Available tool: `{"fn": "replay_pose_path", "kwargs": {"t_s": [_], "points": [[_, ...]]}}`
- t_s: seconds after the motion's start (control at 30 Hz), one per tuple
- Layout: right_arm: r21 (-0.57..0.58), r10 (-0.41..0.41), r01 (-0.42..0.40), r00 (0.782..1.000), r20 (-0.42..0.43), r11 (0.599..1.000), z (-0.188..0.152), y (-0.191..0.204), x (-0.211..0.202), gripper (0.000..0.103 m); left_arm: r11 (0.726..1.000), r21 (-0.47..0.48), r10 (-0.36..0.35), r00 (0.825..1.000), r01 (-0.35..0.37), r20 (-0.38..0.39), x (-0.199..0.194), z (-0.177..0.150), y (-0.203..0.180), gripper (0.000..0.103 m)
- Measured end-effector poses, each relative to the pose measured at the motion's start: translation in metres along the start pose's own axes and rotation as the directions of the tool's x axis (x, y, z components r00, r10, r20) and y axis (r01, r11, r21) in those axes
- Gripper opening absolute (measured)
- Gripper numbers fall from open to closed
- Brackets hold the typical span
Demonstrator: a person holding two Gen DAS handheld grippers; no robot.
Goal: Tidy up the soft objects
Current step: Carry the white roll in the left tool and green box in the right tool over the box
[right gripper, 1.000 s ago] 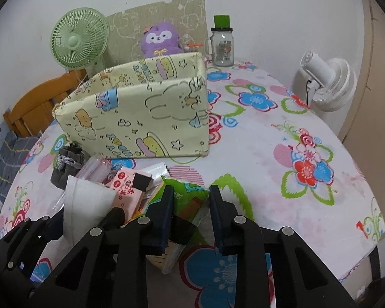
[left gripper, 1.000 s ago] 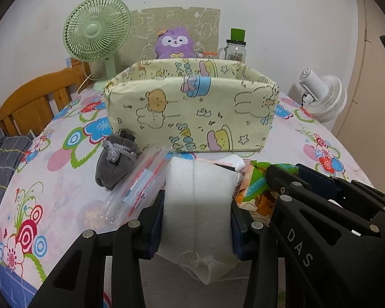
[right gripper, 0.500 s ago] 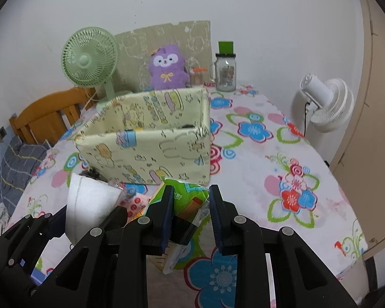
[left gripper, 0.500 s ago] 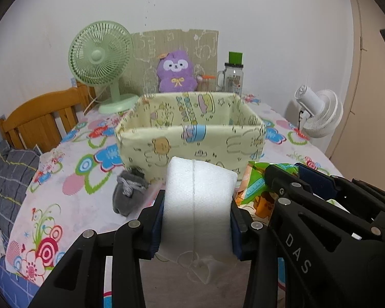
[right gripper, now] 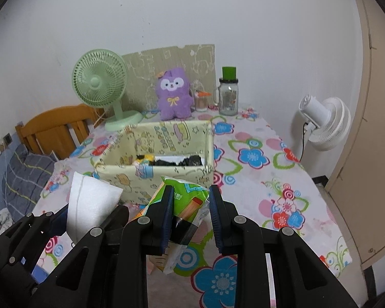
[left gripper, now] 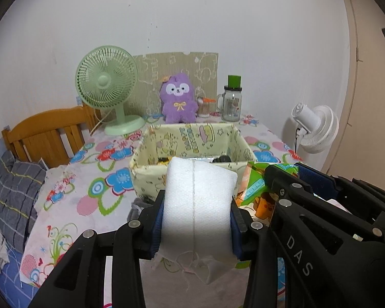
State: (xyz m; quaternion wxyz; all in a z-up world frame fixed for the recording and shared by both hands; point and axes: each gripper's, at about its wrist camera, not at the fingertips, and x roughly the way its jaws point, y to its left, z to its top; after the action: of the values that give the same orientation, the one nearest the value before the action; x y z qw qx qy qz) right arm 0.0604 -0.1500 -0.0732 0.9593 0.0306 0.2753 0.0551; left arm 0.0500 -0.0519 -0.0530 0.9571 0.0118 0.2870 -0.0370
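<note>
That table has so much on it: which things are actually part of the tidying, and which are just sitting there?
Part of the job:
- white foam pad, in left gripper
- green packet, in right gripper
- yellow fabric box

Just lying about:
- green fan
- purple plush
- glass jar
- white fan

A white foam pad (left gripper: 197,202) stands upright, clamped off the worktop. Beside it hangs a green tissue pack (right gripper: 190,205), also clamped. Beyond both sits an open yellow cartoon-print fabric box (right gripper: 166,172) holding dark items.

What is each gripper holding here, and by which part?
The left gripper squeezes a white foam pad across its sides, near the lower end. The right gripper grips a green packet at mid-body.
</note>
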Motion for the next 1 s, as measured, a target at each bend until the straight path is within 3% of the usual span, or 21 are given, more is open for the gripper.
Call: {"fn": "replay_pose_path", "kwargs": {"t_s": [0.47,1.0], "points": [[-0.014,0.000,0.000,0.999,0.052,1.000,0.024,0.007,-0.016,0.030,1.000,0.000,-0.009,0.999,0.009,0.049,-0.012,0.023,0.006,0.043],[-0.011,0.005,-0.005,0.999,0.043,1.000,0.049,0.010,0.018,0.030,1.000,0.013,-0.018,0.999,0.017,0.043,0.022,0.050,0.016,0.043]]}}
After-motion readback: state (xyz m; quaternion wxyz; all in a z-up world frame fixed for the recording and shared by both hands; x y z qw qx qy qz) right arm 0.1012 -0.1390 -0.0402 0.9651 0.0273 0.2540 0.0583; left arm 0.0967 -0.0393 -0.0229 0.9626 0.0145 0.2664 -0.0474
